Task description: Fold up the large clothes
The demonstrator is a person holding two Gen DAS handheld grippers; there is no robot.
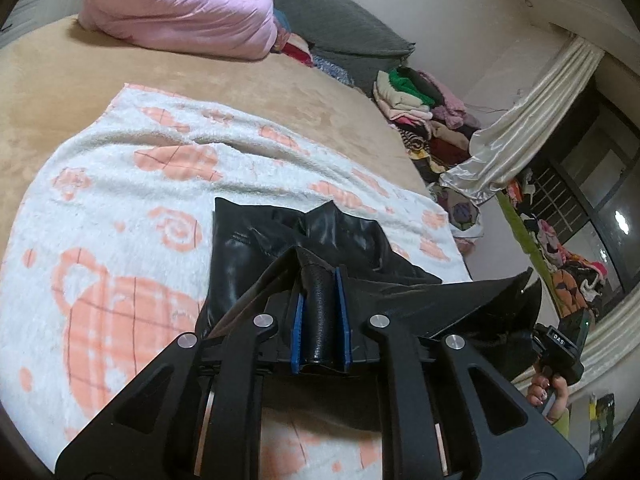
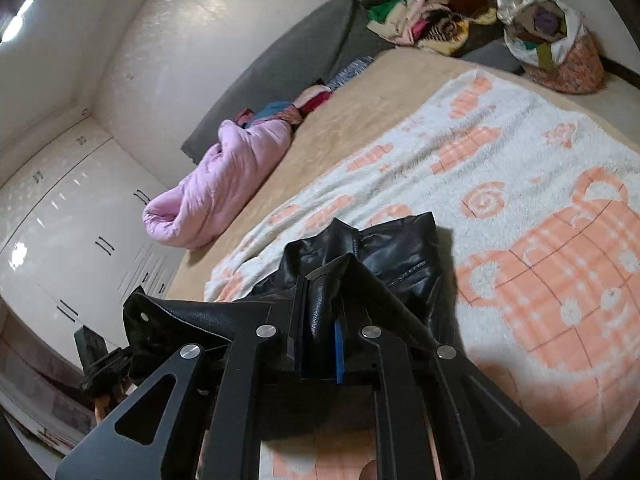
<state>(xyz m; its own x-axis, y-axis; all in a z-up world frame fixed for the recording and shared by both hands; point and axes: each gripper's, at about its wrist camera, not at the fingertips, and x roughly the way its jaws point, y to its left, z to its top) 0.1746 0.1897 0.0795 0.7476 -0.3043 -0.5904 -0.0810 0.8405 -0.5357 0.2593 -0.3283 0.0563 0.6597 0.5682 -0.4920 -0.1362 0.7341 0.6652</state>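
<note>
A black leather garment [image 1: 280, 236] lies partly on a white blanket with orange bear prints [image 1: 120, 208]; its near edge is lifted and stretched between both grippers. My left gripper [image 1: 319, 286] is shut, its blue pads [image 1: 298, 320] pinching a fold of the leather. In the right wrist view my right gripper [image 2: 322, 292] is likewise shut on a leather fold, the garment [image 2: 400, 248] trailing ahead onto the blanket [image 2: 500, 184]. The right gripper [image 1: 560, 344] and the hand [image 1: 548, 392] holding it show at the lower right; the left gripper [image 2: 104, 356] shows at the lower left.
The blanket lies on a tan bed [image 1: 60, 92]. A rolled pink quilt [image 1: 180, 8] and a grey cushion [image 1: 340, 20] sit at the far side. A pile of clothes [image 1: 420, 116], a cream curtain [image 1: 520, 132], a stuffed bag [image 2: 560, 52] and white wardrobe doors [image 2: 72, 232] surround it.
</note>
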